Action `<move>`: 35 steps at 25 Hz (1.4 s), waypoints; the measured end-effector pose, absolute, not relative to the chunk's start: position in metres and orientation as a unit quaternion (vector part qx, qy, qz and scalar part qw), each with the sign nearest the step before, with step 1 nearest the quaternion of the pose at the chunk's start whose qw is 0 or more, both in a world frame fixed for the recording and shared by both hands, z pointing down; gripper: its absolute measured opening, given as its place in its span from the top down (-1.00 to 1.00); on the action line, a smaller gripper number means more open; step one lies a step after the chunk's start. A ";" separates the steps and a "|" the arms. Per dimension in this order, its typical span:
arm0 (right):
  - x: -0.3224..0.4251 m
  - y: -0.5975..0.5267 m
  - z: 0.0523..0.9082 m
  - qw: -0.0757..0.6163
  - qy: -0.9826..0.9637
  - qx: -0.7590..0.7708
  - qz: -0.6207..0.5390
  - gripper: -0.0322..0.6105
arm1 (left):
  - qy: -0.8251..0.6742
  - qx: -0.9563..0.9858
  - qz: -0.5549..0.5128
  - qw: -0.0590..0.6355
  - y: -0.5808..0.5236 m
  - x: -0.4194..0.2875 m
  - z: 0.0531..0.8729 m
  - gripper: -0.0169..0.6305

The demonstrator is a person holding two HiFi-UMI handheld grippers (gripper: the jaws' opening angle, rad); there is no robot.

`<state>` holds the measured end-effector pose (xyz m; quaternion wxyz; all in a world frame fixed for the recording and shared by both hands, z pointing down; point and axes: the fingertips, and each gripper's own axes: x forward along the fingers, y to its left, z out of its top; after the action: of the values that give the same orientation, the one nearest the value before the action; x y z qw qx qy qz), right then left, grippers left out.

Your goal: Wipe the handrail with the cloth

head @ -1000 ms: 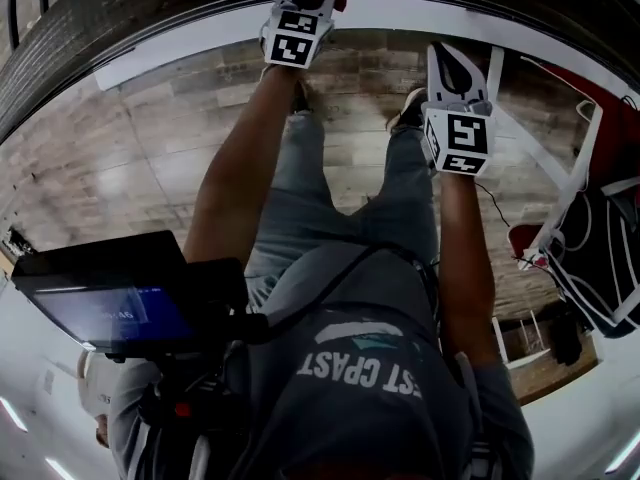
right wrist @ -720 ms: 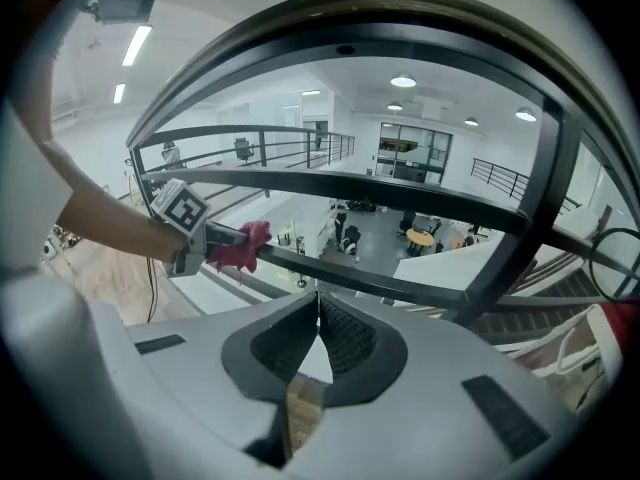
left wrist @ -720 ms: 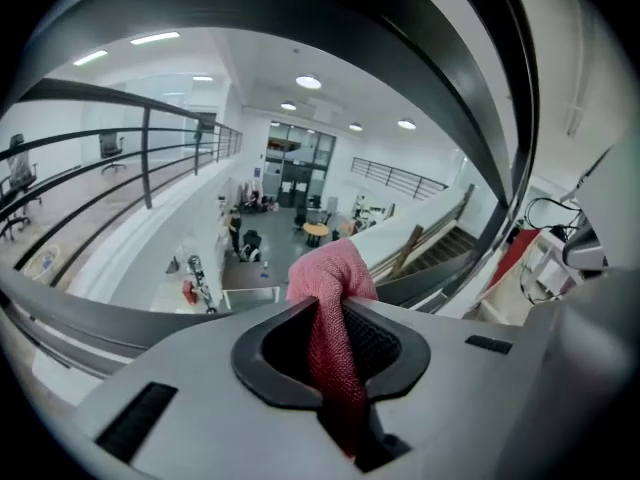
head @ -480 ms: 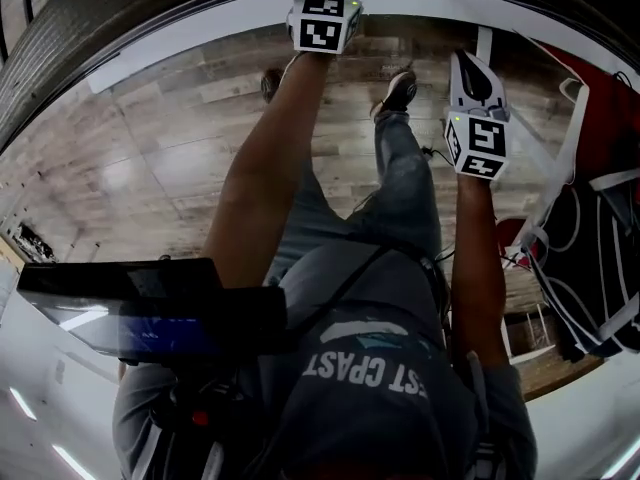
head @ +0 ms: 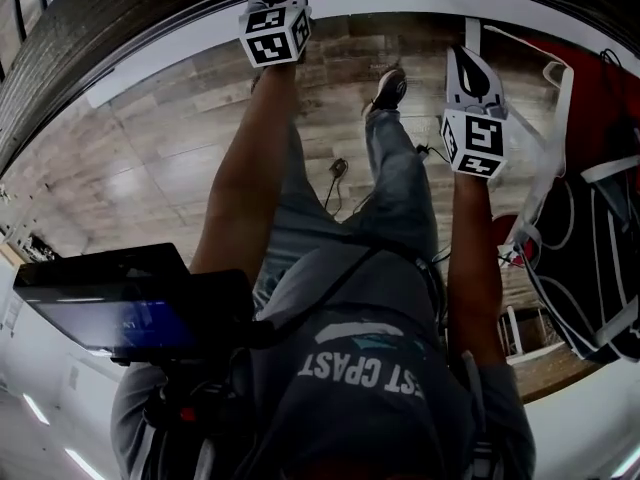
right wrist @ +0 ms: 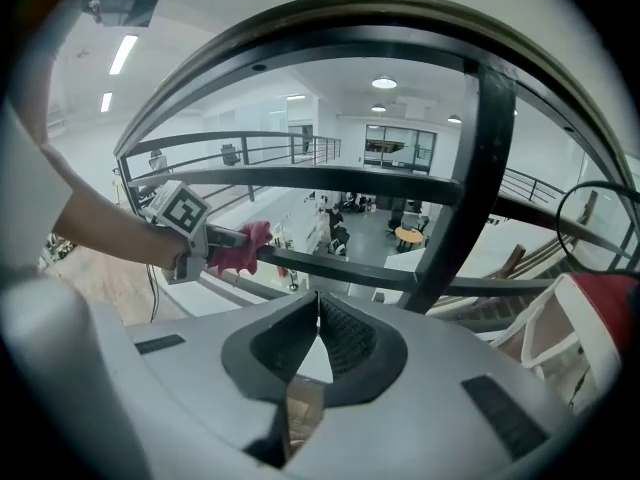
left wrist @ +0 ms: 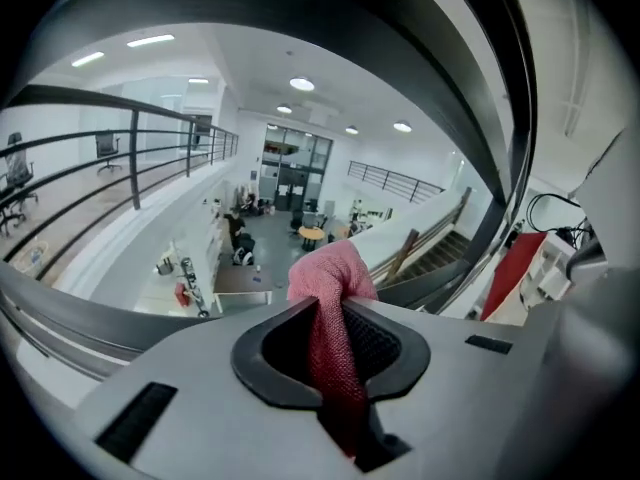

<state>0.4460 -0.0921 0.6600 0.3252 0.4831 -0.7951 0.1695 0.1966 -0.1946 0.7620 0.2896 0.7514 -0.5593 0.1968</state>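
Because the handrail (right wrist: 340, 266) stands at the edge of a big open drop (a hall floor (left wrist: 270, 253) shows far below), the worst slip here would be the cloth (left wrist: 335, 298) going over the side. I think that could happen if the left gripper (right wrist: 215, 243) rubs hard and the bar tugs the cloth out, as only a thin fold is pinched. Its hard fingers (left wrist: 385, 340) could also scrape the bar if the cloth bunches away. The right gripper (right wrist: 318, 313) hangs near the rail's upright post (right wrist: 480, 168) and might bump it.

The handrail is made of dark, smooth bars that look like metal, with one thick post. Both grippers are pale grey hard plastic, and their black fingers have a ribbed face. The left gripper's fingers are squeezed tight on the cloth, and the cloth's puffy end looks pressed on a lower bar of the rail. The right gripper's fingers are closed tip to tip with nothing between them. The cloth is pinkish red and soft, with a rough weave you can see.
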 end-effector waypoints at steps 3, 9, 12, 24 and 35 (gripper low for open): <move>0.458 -0.083 0.668 0.328 -0.792 0.483 0.176 0.88 | -0.533 0.773 0.182 0.293 -0.206 0.259 0.761 0.78; 0.492 -0.076 0.671 0.326 -0.786 0.493 0.181 0.88 | -0.467 0.807 0.175 0.315 -0.227 0.390 0.760 0.78; 0.519 -0.074 0.671 0.323 -0.778 0.506 0.186 0.88 | -0.449 0.818 0.186 0.307 -0.231 0.416 0.759 0.78; 0.606 -0.055 0.689 0.312 -0.745 0.547 0.221 0.88 | -0.455 0.818 0.172 0.307 -0.244 0.481 0.759 0.78; 0.611 -0.061 0.682 0.313 -0.744 0.550 0.214 0.88 | -0.389 0.847 0.214 0.292 -0.229 0.519 0.766 0.79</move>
<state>0.6111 -0.0613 0.6823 0.3128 0.5503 -0.7440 0.2139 0.5192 -0.2293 0.7664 0.2917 0.8473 -0.3887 0.2142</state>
